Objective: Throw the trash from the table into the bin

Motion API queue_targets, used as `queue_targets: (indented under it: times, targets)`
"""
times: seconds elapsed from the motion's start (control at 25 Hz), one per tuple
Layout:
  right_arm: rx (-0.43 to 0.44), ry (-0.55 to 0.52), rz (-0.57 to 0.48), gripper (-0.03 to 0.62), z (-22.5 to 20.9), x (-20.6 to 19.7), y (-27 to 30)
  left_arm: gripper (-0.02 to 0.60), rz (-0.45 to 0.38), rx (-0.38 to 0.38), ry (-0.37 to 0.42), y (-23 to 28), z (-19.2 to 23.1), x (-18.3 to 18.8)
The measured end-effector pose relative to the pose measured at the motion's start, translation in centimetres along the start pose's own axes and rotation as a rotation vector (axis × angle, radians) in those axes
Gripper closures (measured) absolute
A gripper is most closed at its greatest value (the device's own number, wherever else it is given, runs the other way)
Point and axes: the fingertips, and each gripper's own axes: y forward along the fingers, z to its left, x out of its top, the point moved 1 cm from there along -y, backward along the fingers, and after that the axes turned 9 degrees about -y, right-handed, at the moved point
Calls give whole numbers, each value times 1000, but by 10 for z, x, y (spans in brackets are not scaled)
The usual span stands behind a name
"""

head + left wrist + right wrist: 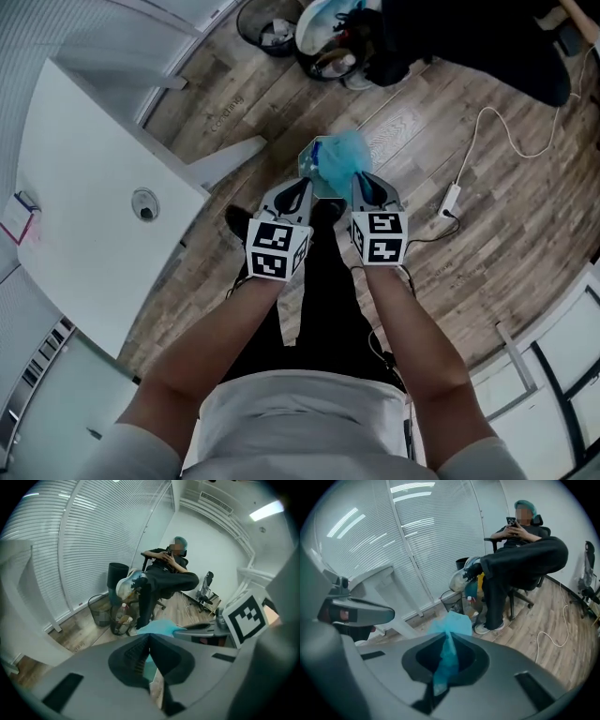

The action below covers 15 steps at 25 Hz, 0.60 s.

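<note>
Carry step. Blue bag (342, 155) clear of table (84, 187), hanging above floor. Right gripper (449, 638) clamped on bag; left gripper (149, 638) closed on its edge. Next, likely: carry to bin (267, 26), release over opening.

Turquoise trash (341, 157), white table (84, 178), grey-brown wood-grain floor (497, 234), black-and-white patterned marker cubes (277, 249), grey fingers (289, 199)

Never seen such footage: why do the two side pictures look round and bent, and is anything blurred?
Left gripper view: a wide-angle lens bends lines and leaves dark corners; a ceiling light glares. Right gripper view: the blinds bow and reflect lights. Head view: even light, the blue plastic looks slightly soft.
</note>
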Motion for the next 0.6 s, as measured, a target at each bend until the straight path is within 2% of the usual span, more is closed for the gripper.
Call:
queue_targets:
  times: [0.28,0.6]
  targets:
    - [50,15,100,579,6,-69,61,577,47,4,-16,47,28,-50]
    - [98,52,195,578,9,-148,129,577,33,58,-82,79,79,-83]
